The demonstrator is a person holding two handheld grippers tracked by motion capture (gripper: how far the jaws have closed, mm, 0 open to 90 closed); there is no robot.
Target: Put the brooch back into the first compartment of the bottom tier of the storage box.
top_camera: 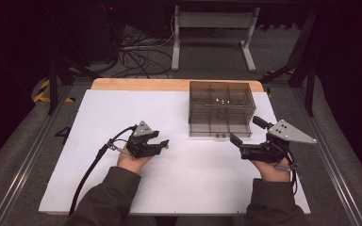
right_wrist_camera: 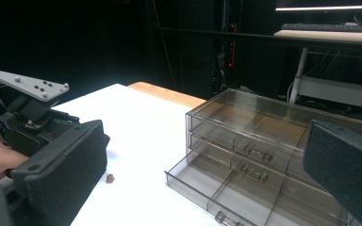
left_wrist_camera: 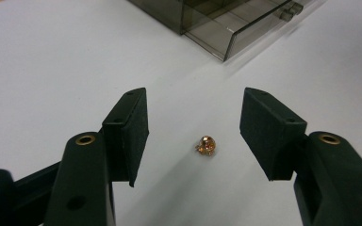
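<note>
A small copper-coloured nut (left_wrist_camera: 205,145) lies on the white table top (top_camera: 122,113), and it also shows as a speck in the right gripper view (right_wrist_camera: 109,178). My left gripper (left_wrist_camera: 195,117) hangs low over it with a jaw on each side, open, and neither pad touches the nut. In the high view the left gripper (top_camera: 161,141) sits left of centre. My right gripper (top_camera: 249,132) is open wide just in front of a smoky clear drawer box (top_camera: 221,108) and holds nothing. The box's bottom drawer (right_wrist_camera: 245,188) is pulled out, showing divided compartments.
The wooden table edge (top_camera: 141,84) runs along the back. A white desk frame (top_camera: 212,28) and loose cables (top_camera: 136,56) lie on the floor beyond. A cable (top_camera: 87,174) trails from the left gripper over the table's near left.
</note>
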